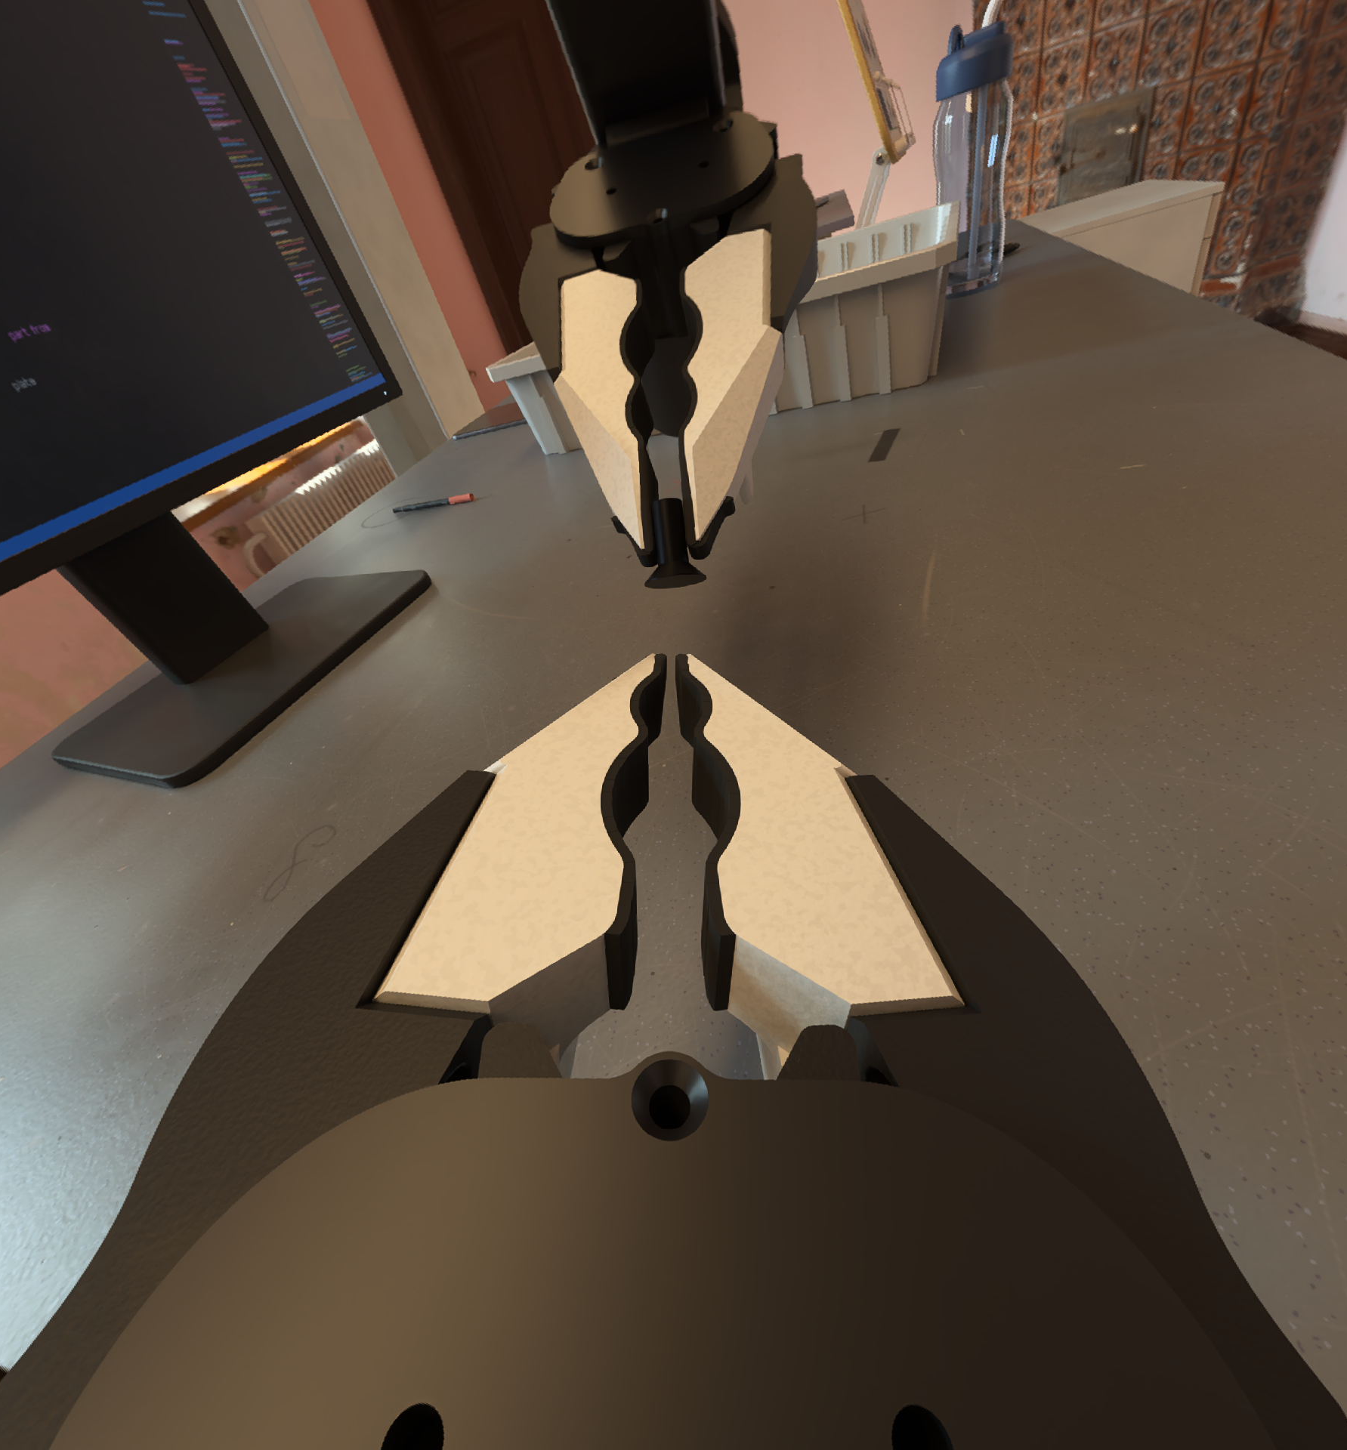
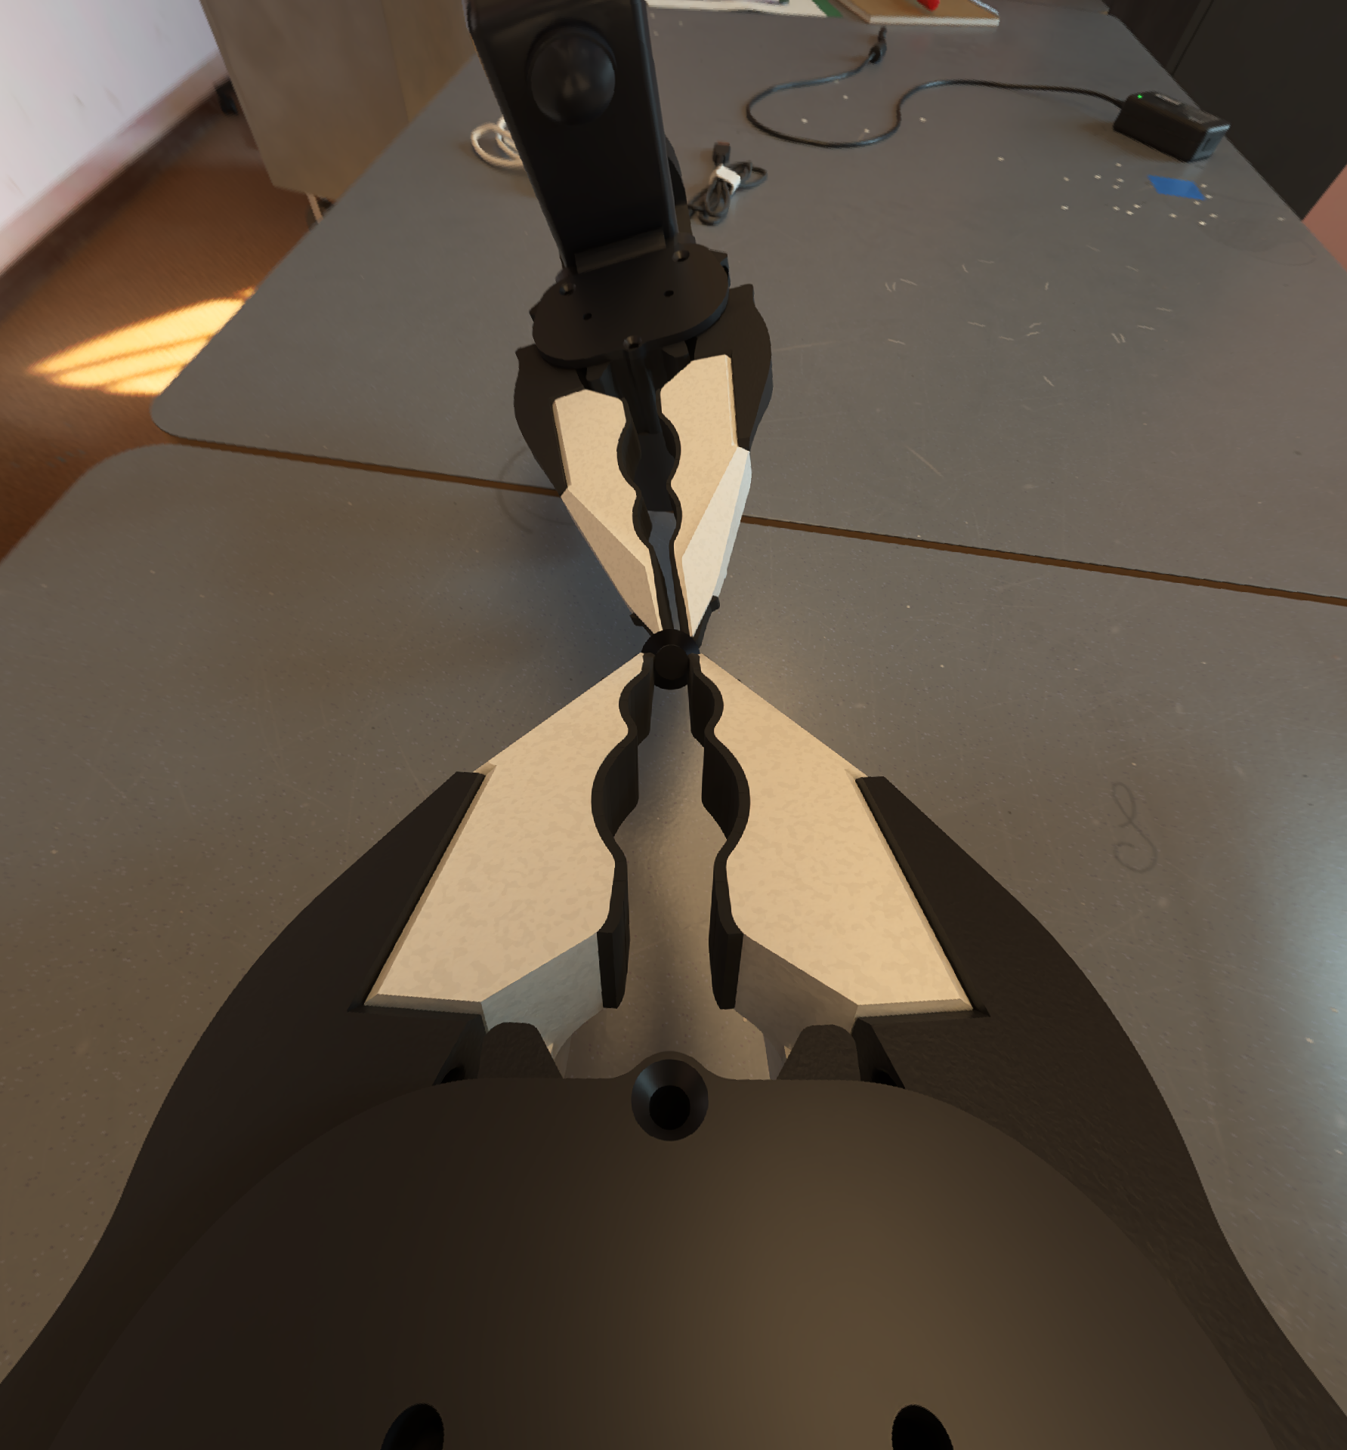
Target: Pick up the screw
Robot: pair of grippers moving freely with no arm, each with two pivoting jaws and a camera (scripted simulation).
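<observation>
Between the fingertips of the right gripper (image 2: 671, 667) sits the screw (image 1: 675, 541), black and small, clamped by its shank with the flat head pointing down, just above the grey table (image 1: 1047, 706). The left gripper (image 1: 671, 659) hangs close in front of it, its jaws nearly together on nothing. The screw looks rigid, light and smooth, so it could likely pivot or slip; the shank just beside the head seems the surest hold.

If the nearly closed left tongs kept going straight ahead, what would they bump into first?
Probably the small black flat-headed screw gripped by the right tongs facing them, its head pointing back at the left tongs. A gap of grey table shows between them, but depth is unclear.
</observation>
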